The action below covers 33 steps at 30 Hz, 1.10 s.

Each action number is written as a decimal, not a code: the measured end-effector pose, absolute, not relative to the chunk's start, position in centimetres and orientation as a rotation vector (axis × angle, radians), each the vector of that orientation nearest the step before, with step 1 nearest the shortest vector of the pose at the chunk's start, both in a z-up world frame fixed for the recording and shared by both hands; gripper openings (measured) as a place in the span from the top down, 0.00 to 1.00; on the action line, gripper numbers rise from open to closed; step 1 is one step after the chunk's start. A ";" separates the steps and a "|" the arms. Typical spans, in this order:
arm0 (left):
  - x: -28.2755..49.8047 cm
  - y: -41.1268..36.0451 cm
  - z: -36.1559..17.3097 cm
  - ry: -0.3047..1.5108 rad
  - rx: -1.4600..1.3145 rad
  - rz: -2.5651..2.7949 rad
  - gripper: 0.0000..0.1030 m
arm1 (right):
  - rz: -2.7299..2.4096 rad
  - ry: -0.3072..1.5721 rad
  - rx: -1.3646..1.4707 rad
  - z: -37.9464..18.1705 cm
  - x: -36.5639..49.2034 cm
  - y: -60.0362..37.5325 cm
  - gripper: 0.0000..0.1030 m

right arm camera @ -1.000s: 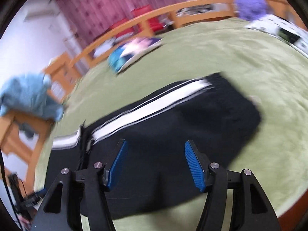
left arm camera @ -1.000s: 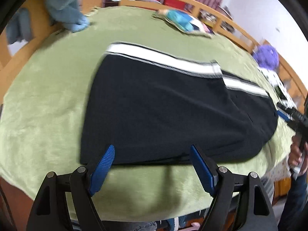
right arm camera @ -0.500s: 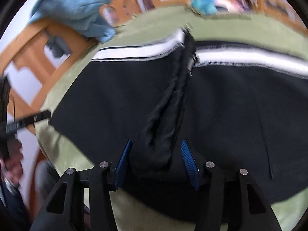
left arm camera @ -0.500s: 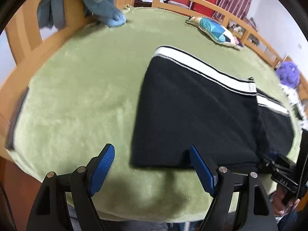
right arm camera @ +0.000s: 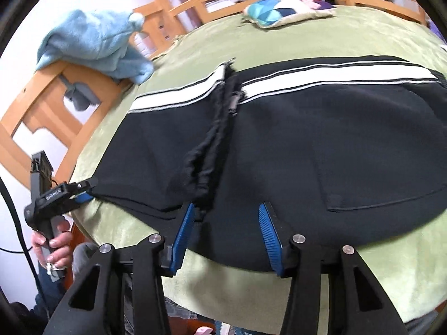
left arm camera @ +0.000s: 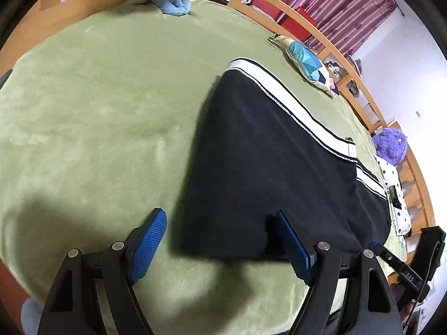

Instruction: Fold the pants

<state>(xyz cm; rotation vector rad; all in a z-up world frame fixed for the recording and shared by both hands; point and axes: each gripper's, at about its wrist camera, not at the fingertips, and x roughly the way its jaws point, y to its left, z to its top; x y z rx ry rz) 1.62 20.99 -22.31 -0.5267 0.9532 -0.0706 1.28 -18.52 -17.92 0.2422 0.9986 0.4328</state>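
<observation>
Through the left wrist camera, our left gripper [left arm camera: 218, 247] hangs wide open over the near corner of the black pants [left arm camera: 268, 167], nothing pinched, one blue pad over the green bed cover [left arm camera: 92, 117] and the other over the dark cloth. The pants lie flat across the bed, white stripe [left arm camera: 290, 103] along their far edge, a patterned pillow [left arm camera: 304, 58] beyond them and a purple plush toy [left arm camera: 389, 145] at the far right. Over on the right wrist camera, our right gripper [right arm camera: 225, 230] is closing, its jaws coming in on either side of the near edge of the pants [right arm camera: 321, 145] right by the bunched fold [right arm camera: 212, 139], pads not yet pressing. A blue towel [right arm camera: 95, 44] drapes over the wooden bed frame [right arm camera: 47, 95], and at far left our left hand [right arm camera: 53, 244] holds its gripper at the pants' corner.
</observation>
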 end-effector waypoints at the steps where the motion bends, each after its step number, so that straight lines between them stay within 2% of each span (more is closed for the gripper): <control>1: 1.7 20.7 -22.3 0.957 -0.514 -0.076 0.24 | 0.397 0.988 0.217 -17.6 1.3 -18.8 0.48; 4: 1.9 20.1 -22.3 0.968 -0.485 -0.102 0.23 | 0.291 0.942 0.132 -16.9 0.9 -19.8 0.33; 8: 2.2 20.4 -22.5 0.964 -0.495 -0.109 0.21 | 0.209 0.901 0.146 -16.5 0.8 -21.7 0.27; 13: 2.2 20.3 -22.6 0.928 -0.525 -0.094 0.22 | 0.121 0.943 0.153 -17.1 2.2 -23.1 0.19; 21: 1.8 20.1 -22.6 0.905 -0.505 -0.089 0.22 | 0.124 1.009 0.220 -19.9 4.0 -24.2 0.18; 33: 2.4 20.7 -22.9 0.944 -0.594 -0.145 0.20 | 0.134 0.974 0.253 -20.6 3.7 -23.9 0.12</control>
